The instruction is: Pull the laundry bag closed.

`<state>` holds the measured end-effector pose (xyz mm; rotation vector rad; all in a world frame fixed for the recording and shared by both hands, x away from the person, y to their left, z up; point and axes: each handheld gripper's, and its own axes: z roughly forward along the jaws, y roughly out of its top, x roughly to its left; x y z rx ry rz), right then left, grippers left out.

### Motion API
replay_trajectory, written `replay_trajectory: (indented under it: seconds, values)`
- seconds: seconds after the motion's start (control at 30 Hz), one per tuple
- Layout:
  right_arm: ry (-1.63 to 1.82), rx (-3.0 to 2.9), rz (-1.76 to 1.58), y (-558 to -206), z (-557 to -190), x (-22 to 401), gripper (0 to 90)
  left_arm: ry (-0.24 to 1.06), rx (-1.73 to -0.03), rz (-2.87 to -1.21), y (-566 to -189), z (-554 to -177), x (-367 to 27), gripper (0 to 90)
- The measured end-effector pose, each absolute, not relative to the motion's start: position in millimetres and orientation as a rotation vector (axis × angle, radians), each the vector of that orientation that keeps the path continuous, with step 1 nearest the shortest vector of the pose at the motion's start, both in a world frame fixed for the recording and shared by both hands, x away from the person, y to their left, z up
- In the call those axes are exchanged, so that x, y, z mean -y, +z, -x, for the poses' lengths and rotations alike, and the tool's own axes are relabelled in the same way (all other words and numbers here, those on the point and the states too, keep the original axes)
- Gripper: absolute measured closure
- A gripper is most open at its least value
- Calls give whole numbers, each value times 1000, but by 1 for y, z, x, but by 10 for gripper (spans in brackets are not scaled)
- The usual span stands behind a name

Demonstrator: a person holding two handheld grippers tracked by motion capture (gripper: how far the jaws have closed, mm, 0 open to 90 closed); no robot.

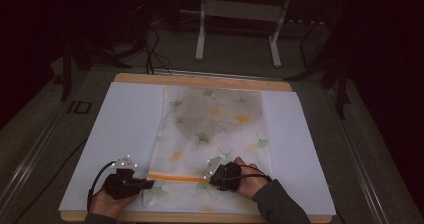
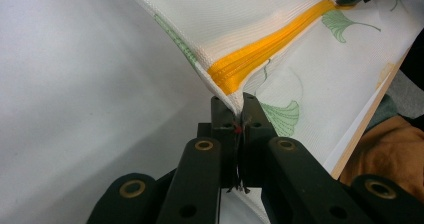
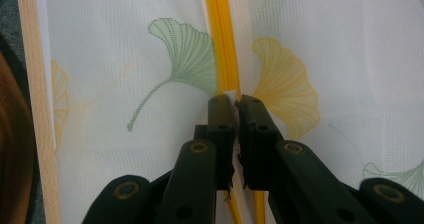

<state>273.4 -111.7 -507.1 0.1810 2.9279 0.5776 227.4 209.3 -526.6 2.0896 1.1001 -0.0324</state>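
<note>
A white mesh bag (image 1: 215,129) printed with green and yellow ginkgo leaves lies flat on the board, its orange zipper (image 1: 175,177) running across the near end. My left gripper (image 1: 150,183) is shut on the bag's corner at the zipper's left end. In the left gripper view the jaws (image 2: 239,106) pinch the fabric just below the orange zipper (image 2: 270,49) and lift that corner a little. My right gripper (image 1: 207,177) sits further right along the zipper. In the right gripper view it (image 3: 235,101) is shut on a small white zipper pull (image 3: 230,92) on the zipper (image 3: 220,34).
The bag rests on a white board (image 1: 125,119) atop a wooden table (image 1: 200,79), whose near edge (image 3: 37,109) lies close behind my hands. A metal stand (image 1: 240,14) and cables (image 1: 150,49) occupy the dark floor beyond the table.
</note>
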Motion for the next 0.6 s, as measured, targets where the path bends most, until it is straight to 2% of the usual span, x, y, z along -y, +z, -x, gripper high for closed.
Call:
replay_trajectory:
  seconds: [0.6]
  values:
    - [530, -2925, -208, -507, -273, 131, 847, -26, -1104, -2091, -527, -228, -211, 881]
